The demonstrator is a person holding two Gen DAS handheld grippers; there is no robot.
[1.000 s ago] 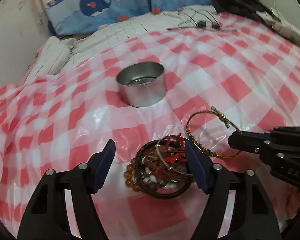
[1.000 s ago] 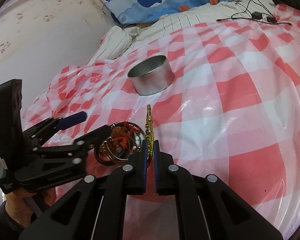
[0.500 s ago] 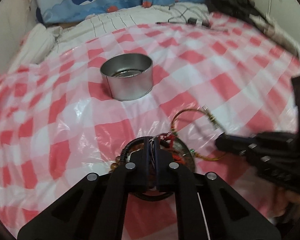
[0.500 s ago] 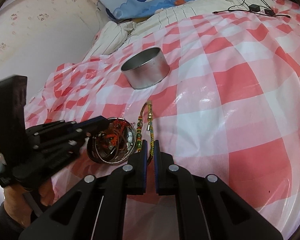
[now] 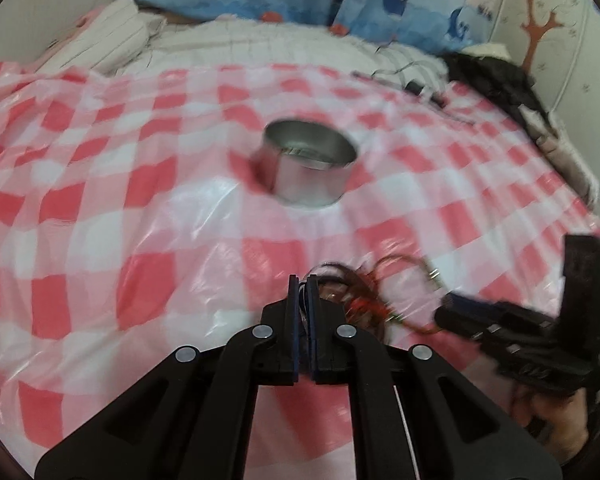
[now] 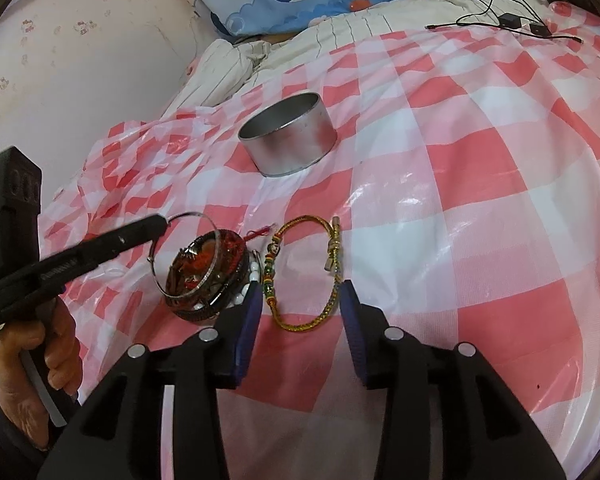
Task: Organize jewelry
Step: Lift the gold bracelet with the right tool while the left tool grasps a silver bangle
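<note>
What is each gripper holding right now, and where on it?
The left gripper pinches a thin silver bangle at its upper rim, lifting it off the bracelet pile. The right gripper is open, holding nothing.

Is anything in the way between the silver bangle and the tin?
Nothing visible. The left gripper pinches the bangle above the pile, and only bare checked cloth lies between it and the open tin.

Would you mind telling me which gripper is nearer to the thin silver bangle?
Left. The left gripper is shut on the thin silver bangle, tilting it up off the bracelet pile; the right gripper is open beside it, around the gold braided bracelet.
</note>
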